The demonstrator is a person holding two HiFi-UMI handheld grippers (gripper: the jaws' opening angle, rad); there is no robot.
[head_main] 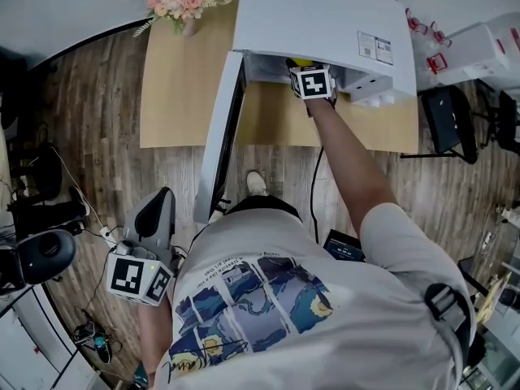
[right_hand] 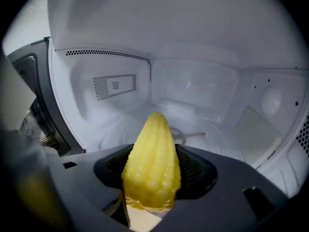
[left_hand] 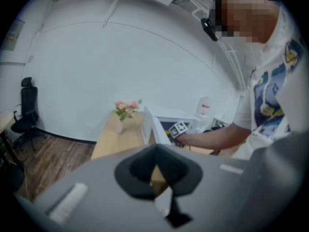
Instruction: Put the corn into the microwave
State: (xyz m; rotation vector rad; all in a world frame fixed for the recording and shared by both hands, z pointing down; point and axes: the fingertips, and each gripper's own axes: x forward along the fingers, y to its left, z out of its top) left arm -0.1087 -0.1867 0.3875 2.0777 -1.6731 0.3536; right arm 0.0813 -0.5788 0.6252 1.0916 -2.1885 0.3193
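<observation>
A yellow corn cob (right_hand: 152,166) stands tip-forward between the jaws of my right gripper (right_hand: 152,180), which is shut on it. In the right gripper view the cob points into the white microwave cavity (right_hand: 193,95), just above the front of the glass turntable (right_hand: 203,132). From the head view, the right gripper (head_main: 303,66) sits at the mouth of the white microwave (head_main: 325,19), with a bit of corn (head_main: 299,61) showing. The microwave door (head_main: 219,136) hangs open to the left. My left gripper (head_main: 160,203) hangs low by the person's hip, shut and holding nothing.
The microwave stands on a wooden table (head_main: 179,96) with a vase of pink flowers (head_main: 183,2) at its far left corner. Office chairs (head_main: 41,250) and cables sit on the wooden floor at the left. White boxes (head_main: 479,51) lie at the right.
</observation>
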